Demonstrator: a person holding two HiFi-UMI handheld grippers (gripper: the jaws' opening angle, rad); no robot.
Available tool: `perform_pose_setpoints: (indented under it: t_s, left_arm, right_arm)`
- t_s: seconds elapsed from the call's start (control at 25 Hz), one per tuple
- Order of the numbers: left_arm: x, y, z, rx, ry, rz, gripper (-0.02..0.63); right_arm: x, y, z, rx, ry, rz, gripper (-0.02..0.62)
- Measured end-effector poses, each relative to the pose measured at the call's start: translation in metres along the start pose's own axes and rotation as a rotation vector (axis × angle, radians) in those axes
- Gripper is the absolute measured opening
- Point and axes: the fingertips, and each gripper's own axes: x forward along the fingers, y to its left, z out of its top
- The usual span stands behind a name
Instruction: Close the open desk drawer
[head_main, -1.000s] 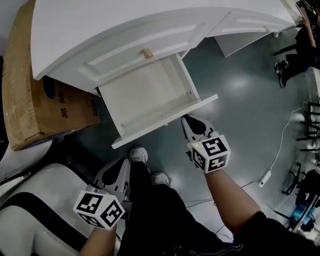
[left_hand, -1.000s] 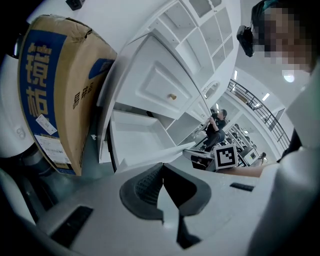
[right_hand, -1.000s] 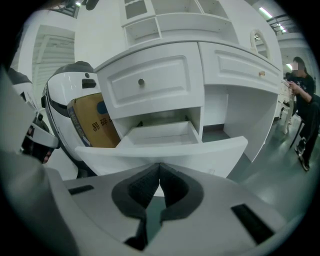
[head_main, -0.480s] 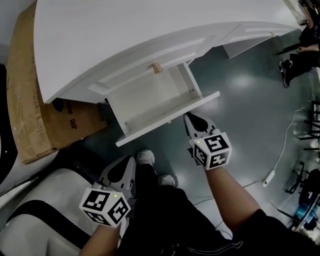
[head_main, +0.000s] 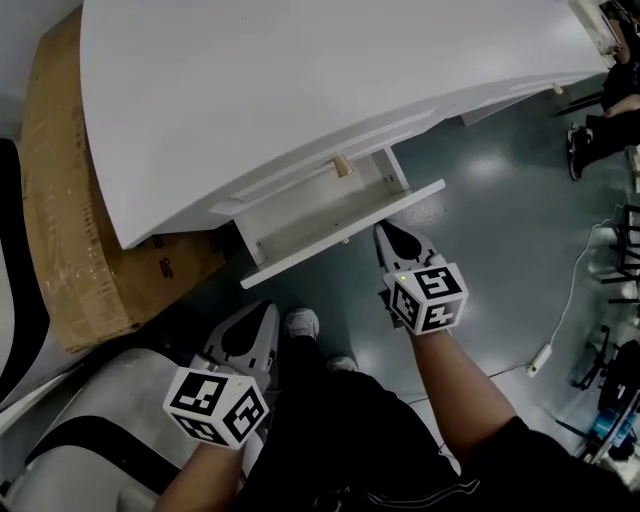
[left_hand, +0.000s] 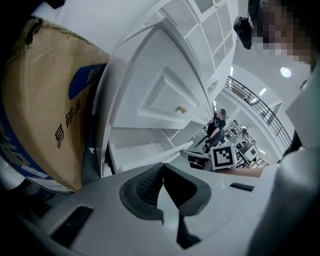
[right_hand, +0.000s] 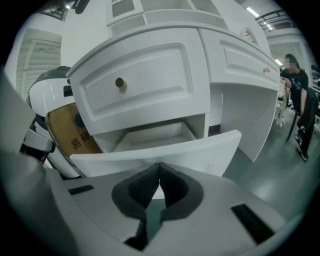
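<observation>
The white desk (head_main: 300, 90) has its lower drawer (head_main: 345, 232) partly pulled out beneath an upper drawer with a small round knob (head_main: 341, 165). The open drawer looks empty inside (right_hand: 150, 136). My right gripper (head_main: 385, 231) is shut with nothing in it. Its tips (right_hand: 159, 165) are up against the right part of the drawer's front panel (right_hand: 200, 147). My left gripper (head_main: 267, 309) hangs lower and to the left, below the drawer's left end and apart from it. It is shut (left_hand: 162, 165) and holds nothing.
A big cardboard box (head_main: 70, 220) leans by the desk's left side. A white and black rounded object (head_main: 90, 410) fills the bottom left. My shoes (head_main: 302, 322) stand under the drawer. A cable with a plug strip (head_main: 538, 355) lies on the floor at right, beside black stands (head_main: 610, 280).
The drawer has slid further into the desk, so less of its inside shows. My right gripper has stayed at the front panel and moved toward the desk with it. The left gripper barely moved.
</observation>
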Motion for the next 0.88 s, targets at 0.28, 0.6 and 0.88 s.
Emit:
perform_pose_setpoints:
  t_s: [0.28,0.6,0.88]
  left_arm:
    - [0.002,0.017,0.009,-0.004,-0.001,0.007,0.005]
    - [0.005,0.022,0.014,0.003,0.000,0.009,0.005]
    - [0.004,0.024,0.010,0.017,0.016,0.016,0.005]
  right_arm:
    - [0.015,0.001,0.011,-0.003,0.001,-0.005,0.006]
    - [0.031,0.000,0.027,-0.003,-0.014,0.000,0.006]
    - [0.047,0.002,0.038,0.005,-0.045,0.011,0.006]
